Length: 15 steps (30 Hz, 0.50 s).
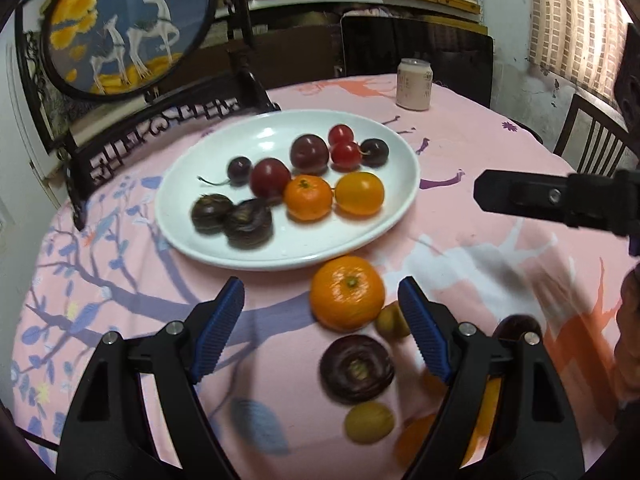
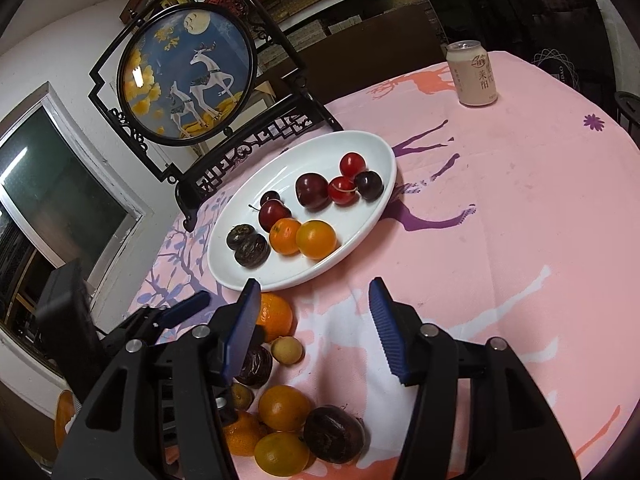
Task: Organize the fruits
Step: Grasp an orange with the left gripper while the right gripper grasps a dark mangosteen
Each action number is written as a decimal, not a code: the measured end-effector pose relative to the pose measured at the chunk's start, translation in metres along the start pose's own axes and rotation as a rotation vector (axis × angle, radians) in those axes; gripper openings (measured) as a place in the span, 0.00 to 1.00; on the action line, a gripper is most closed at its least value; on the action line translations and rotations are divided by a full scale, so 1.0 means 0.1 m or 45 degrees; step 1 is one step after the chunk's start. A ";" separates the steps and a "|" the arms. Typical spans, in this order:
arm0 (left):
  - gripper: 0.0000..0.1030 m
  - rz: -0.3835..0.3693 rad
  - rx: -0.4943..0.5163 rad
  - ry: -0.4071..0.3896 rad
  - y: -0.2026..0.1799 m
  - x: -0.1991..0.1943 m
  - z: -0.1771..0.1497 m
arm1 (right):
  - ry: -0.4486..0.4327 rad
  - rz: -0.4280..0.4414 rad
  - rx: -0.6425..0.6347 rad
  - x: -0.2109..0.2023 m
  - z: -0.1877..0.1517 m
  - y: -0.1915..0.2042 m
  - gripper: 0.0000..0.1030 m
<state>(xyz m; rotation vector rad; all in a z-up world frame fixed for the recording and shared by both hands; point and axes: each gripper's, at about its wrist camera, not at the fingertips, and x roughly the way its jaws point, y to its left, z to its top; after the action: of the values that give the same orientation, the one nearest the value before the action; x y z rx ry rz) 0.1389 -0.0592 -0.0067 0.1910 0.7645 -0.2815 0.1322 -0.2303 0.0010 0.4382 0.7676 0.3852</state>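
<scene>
A white oval plate (image 1: pixel 192 236) on the pink tablecloth holds dark plums, red cherry tomatoes, two oranges and two dark purple fruits. Just in front of it lies a loose tangerine (image 1: pixel 347 298), between the blue pads of my left gripper (image 1: pixel 320 286), which is open and not touching it. More loose fruit lies nearer: a dark purple fruit (image 1: pixel 356 368) and two small yellow-green ones (image 1: pixel 370 422). My right gripper (image 2: pixel 314 284) stands open over bare cloth near the plate's (image 2: pixel 304 276) front rim, with nothing between its pads. The loose pile (image 2: pixel 284 408) lies below it.
A pale drink can (image 1: pixel 414 84) stands at the far side of the table. A round framed deer picture on a black carved stand (image 1: pixel 128 28) rises behind the plate at the left. A dark chair (image 1: pixel 592 144) is at the far right edge.
</scene>
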 end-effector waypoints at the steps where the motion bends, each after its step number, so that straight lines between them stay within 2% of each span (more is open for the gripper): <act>1: 0.79 -0.004 -0.002 0.006 -0.01 0.02 0.01 | -0.002 0.000 0.002 0.00 0.00 0.00 0.55; 6: 0.75 0.009 -0.014 0.060 -0.05 0.16 0.06 | 0.005 -0.001 0.015 0.00 0.01 -0.02 0.55; 8: 0.68 0.009 -0.027 0.095 -0.03 0.23 0.06 | 0.011 -0.001 0.015 0.01 0.01 -0.02 0.55; 10: 0.49 -0.070 -0.038 0.127 -0.01 0.28 0.06 | 0.016 -0.002 0.013 0.02 0.00 -0.02 0.55; 12: 0.44 -0.105 -0.046 0.129 -0.01 0.27 0.05 | 0.021 -0.002 0.012 0.03 0.00 -0.02 0.55; 15: 0.44 -0.102 -0.039 0.115 0.00 0.24 0.01 | 0.031 -0.007 0.009 0.05 -0.02 -0.02 0.55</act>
<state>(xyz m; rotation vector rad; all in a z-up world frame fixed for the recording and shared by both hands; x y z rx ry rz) 0.1559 -0.0638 -0.0229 0.1450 0.8664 -0.3389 0.1344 -0.2289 -0.0040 0.4390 0.7937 0.3834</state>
